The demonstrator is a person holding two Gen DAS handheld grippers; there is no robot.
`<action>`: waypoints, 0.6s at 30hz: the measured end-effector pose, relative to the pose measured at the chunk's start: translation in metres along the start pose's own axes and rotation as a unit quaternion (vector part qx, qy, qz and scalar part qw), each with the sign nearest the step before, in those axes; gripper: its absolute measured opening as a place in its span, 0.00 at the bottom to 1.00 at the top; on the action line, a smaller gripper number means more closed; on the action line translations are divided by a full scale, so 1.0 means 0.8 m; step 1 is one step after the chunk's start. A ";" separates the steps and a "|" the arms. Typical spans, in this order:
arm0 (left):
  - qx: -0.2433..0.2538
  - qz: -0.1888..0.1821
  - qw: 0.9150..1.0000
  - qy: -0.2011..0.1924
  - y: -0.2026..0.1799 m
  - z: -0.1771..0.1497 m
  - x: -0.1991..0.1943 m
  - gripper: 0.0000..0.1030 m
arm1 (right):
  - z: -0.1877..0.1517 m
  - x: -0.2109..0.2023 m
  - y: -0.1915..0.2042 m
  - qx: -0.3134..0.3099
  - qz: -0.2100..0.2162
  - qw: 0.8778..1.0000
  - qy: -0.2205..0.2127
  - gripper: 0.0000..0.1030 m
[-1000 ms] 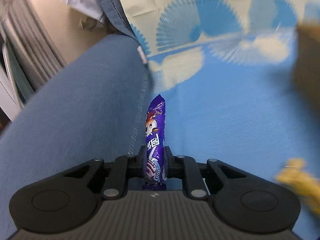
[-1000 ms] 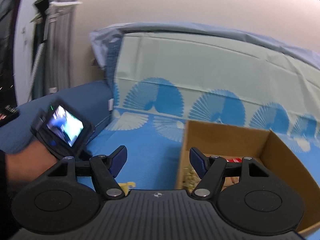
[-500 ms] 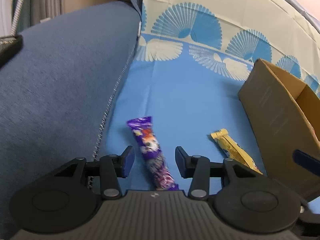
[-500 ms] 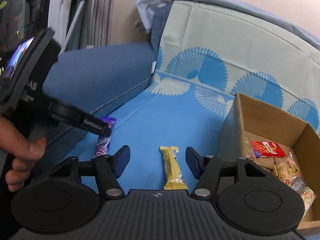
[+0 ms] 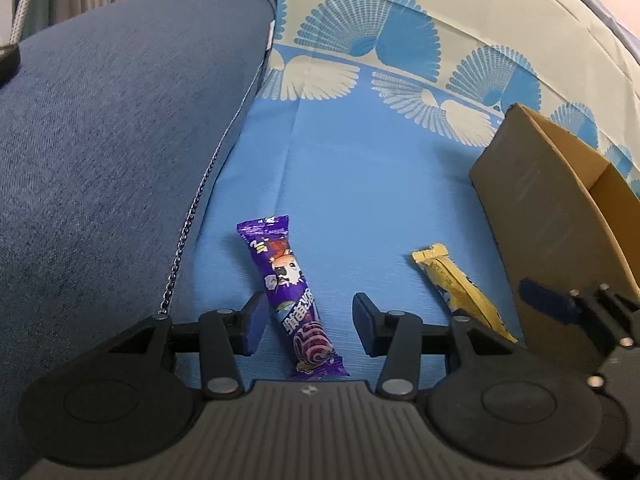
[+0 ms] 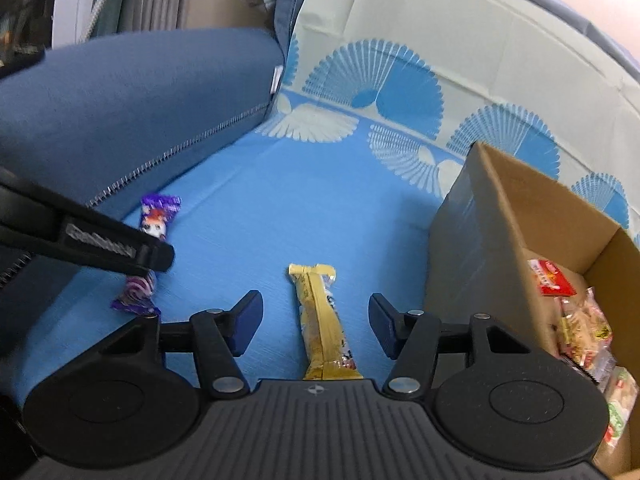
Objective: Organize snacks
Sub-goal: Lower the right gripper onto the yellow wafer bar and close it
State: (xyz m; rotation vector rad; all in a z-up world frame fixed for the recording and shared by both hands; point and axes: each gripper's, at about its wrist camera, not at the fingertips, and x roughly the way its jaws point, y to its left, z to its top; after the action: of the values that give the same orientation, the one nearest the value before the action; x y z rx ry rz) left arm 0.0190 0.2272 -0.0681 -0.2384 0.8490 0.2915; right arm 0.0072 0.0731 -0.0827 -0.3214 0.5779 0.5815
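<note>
A purple snack bar (image 5: 291, 296) lies on the blue cloth between the fingers of my open left gripper (image 5: 308, 326); it also shows in the right wrist view (image 6: 154, 224), partly behind the left gripper's finger (image 6: 112, 246). A yellow snack bar (image 6: 324, 320) lies on the cloth between the fingers of my open right gripper (image 6: 314, 326); it also shows in the left wrist view (image 5: 460, 292). A cardboard box (image 6: 500, 240) stands to the right and holds several snack packets (image 6: 580, 320).
A dark blue sofa arm (image 5: 100, 140) rises at the left. A fan-patterned cloth (image 5: 400, 40) covers the seat and backrest. The box wall (image 5: 548, 208) stands close beside the yellow bar.
A second ago my left gripper was shut on the purple bar; it has opened and the bar lies on the cloth. My right gripper has tilted down over the yellow bar.
</note>
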 end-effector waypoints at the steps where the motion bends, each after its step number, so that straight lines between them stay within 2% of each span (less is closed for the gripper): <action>1: -0.003 -0.001 1.000 0.003 0.002 0.000 0.001 0.51 | -0.001 0.008 0.001 0.002 0.000 1.000 0.007 0.59; 4: -0.009 -0.002 1.000 0.019 0.005 0.002 0.010 0.56 | -0.006 0.028 0.001 0.008 -0.004 1.000 0.029 0.59; 8: -0.003 0.003 0.999 0.039 0.002 0.003 0.021 0.56 | -0.011 0.050 -0.003 0.015 -0.012 0.998 0.054 0.59; 10: 0.003 0.008 0.999 0.046 -0.002 0.004 0.026 0.56 | -0.014 0.056 -0.006 0.027 -0.003 0.997 0.070 0.51; 11: 0.005 0.010 0.999 0.049 -0.003 0.004 0.029 0.55 | -0.016 0.058 -0.010 0.041 0.009 0.996 0.075 0.43; 12: 0.007 0.011 0.999 0.051 -0.003 0.004 0.031 0.51 | -0.015 0.057 -0.013 0.053 0.021 0.995 0.077 0.31; 13: 0.009 0.012 0.999 0.052 -0.004 0.004 0.032 0.47 | -0.014 0.057 -0.014 0.057 0.029 0.995 0.078 0.28; 15: 0.013 0.007 0.998 0.060 -0.005 0.004 0.036 0.25 | -0.013 0.052 -0.014 0.056 0.038 0.995 0.073 0.20; 18: 0.017 0.006 0.998 0.053 -0.006 0.003 0.033 0.25 | -0.010 0.039 -0.017 0.071 0.061 0.994 0.064 0.17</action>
State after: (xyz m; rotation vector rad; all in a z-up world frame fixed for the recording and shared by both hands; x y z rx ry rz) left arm 0.0387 0.2278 -0.0865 -0.2186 0.9607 0.2774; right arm 0.0334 0.0722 -0.1059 -0.1901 0.7632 0.6356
